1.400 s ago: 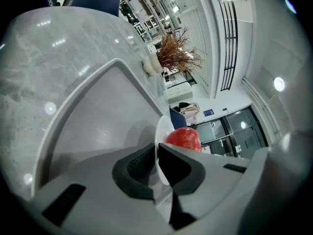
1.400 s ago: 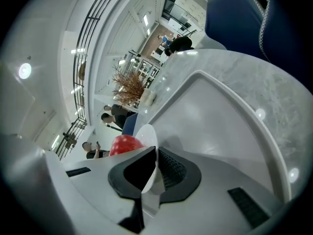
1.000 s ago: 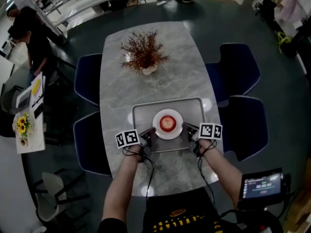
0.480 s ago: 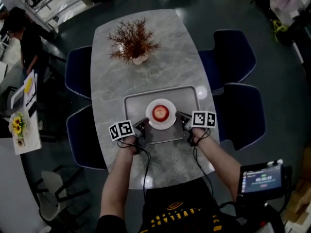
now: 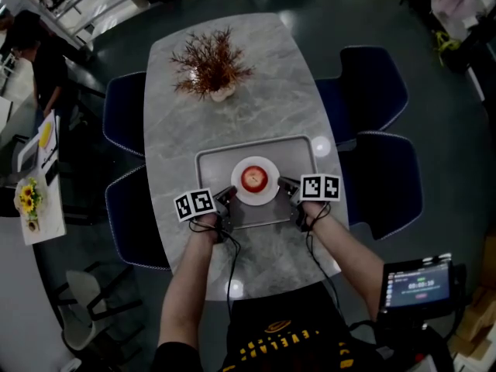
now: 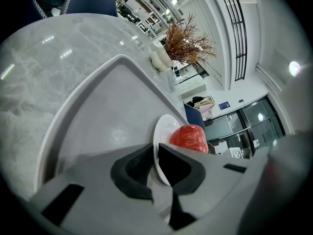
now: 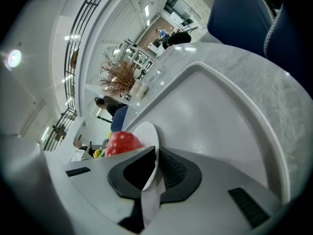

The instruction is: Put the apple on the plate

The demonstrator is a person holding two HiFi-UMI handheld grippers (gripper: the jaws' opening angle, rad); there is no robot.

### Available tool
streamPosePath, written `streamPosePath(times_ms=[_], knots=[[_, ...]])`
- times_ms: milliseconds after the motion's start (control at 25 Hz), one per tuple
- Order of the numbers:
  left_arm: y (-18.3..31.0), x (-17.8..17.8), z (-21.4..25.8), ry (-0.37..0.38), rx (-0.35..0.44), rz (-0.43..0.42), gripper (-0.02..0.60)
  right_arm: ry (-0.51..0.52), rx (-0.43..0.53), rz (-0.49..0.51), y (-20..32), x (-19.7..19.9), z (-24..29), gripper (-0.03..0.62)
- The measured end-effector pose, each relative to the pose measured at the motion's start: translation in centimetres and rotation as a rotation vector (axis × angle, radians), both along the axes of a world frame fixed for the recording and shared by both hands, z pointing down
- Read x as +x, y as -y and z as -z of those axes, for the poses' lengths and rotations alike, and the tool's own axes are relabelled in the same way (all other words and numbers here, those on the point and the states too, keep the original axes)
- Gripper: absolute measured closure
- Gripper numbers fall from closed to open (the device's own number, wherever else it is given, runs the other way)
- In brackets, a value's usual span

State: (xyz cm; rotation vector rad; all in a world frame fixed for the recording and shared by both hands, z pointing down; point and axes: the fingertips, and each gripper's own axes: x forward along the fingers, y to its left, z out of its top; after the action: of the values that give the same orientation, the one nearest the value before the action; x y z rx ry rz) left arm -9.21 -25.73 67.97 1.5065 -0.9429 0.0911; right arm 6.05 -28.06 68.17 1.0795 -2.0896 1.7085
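Red and glossy, the apple [image 5: 255,177] sits at the middle of a small white plate [image 5: 256,201], so the job of getting it onto the plate looks done. The plate lies inside a shallow grey tray [image 5: 213,165] on a pale marble table [image 5: 232,122]. The left gripper [image 5: 229,196] pinches the plate's left edge, with the thin rim caught between its dark pads. The right gripper [image 5: 285,184] pinches the opposite edge in the same way. Neither touches the apple. Whether the plate rests on the tray or is raised just clear of it cannot be told. The apple is likely firm, smooth and round, light enough for one gripper, and best taken across its widest part. Nothing holds it in place on the plate, so it would probably roll if the plate tipped. The plate itself looks stiff, slick and breakable, and its thin rim gives the pads little to bite on, so an even pull from both sides and a level carry seem wise. The tray's raised lip rings the plate on all sides and is the nearest thing in the way of sliding it outward. Beyond the plate, well apart, a spray of dried reddish branches [image 5: 211,64] stands in a pale vase. Dark blue chairs [image 5: 372,84] flank the table to the plate's left and right. A person [image 5: 46,72] stands far off to the plate's left.
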Motion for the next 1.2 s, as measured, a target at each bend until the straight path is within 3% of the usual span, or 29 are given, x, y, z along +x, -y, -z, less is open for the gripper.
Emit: streamPosePath(times_ms=[280,440,600,680,840,1040,1080,1200], knots=[[0.1,-0.1,-0.2,0.079,0.007,-0.027,0.555,-0.057,0.019,0.039,0.1,-0.2,-0.2,0.565],[0.1,-0.2,-0.3,0.209,0.037,-0.083,0.535,-0.138,0.065,0.091,0.1,-0.3,-0.2,0.565],[0.2,-0.6,0.2,0.335,0.093,-0.117,0.526,-0.32,0.218,0.159,0.9,0.5,0.9,0.565],[0.6,-1.0,0.9,0.372,0.144,-0.109,0.526,-0.371,0.299,0.156,1.5,1.0,2.1,0.566],[0.7,-1.7,3.3,0.417,0.271,-0.069,0.526,-0.364,0.445,0.176,1.6,0.7,4.9,0.566],[-0.7,-0.5,8.1,0.53,0.461,-0.082,0.53,-0.287,0.613,0.266,-0.7,-0.7,10.0,0.566],[-1.2,0.0,9.2,0.55,0.499,-0.088,0.567,-0.262,0.636,0.277,-1.3,-1.0,11.0,0.57],[-2.8,2.0,12.5,0.56,0.594,-0.098,0.581,-0.191,0.684,0.298,-3.3,-1.3,13.6,0.588]])
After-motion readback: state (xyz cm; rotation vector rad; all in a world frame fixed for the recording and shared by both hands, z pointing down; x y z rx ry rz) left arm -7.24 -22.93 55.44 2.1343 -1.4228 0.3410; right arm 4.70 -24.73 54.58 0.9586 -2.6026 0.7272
